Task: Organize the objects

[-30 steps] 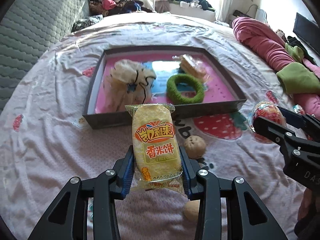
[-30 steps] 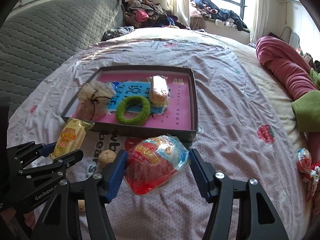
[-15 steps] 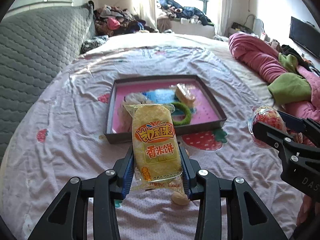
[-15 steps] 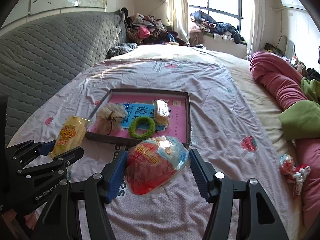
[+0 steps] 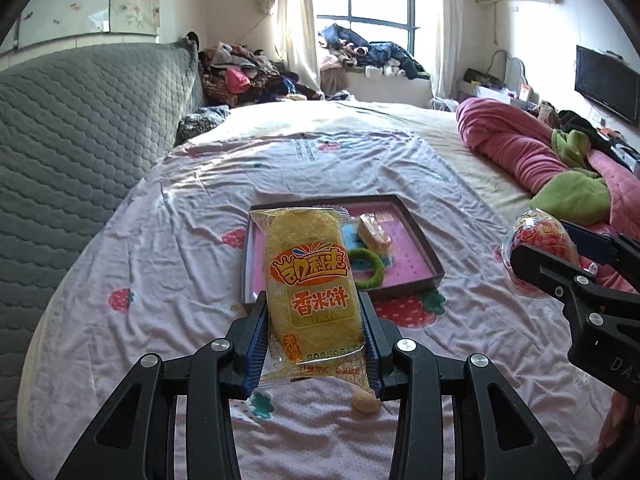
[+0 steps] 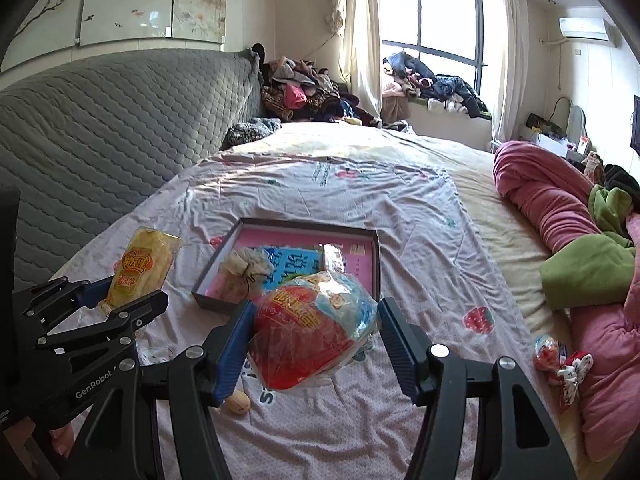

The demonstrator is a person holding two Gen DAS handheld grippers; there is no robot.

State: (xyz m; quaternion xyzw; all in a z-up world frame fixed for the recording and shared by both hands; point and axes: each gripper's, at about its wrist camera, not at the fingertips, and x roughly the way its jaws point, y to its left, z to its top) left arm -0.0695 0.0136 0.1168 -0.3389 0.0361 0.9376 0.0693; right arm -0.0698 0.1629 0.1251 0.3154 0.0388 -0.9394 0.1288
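My left gripper (image 5: 316, 338) is shut on a yellow rice-cracker packet (image 5: 310, 280), held upright above the bed. My right gripper (image 6: 316, 340) is shut on a red and blue snack bag (image 6: 316, 330). Both hang high over the pink sheet, short of a shallow dark box with a pink floor (image 5: 416, 236) (image 6: 362, 250). In the box lie a green ring (image 5: 366, 266), a wrapped cake (image 5: 374, 234) and a beige drawstring pouch (image 6: 246, 270). The right gripper with its bag (image 5: 538, 240) shows at the right of the left wrist view; the left gripper with its packet (image 6: 140, 270) shows at the left of the right wrist view.
Small walnuts lie on the sheet under the grippers (image 5: 365, 404) (image 6: 237, 400). Wrapped sweets (image 6: 560, 360) sit by the pink quilt (image 6: 548, 200) and green cloth (image 6: 588, 268) on the right. A grey quilted headboard (image 5: 80, 140) runs along the left. Clothes are piled by the window (image 6: 432, 80).
Both grippers have risen and tilted up, each keeping its packet. The box and bed now look smaller and farther, and more of the room shows.
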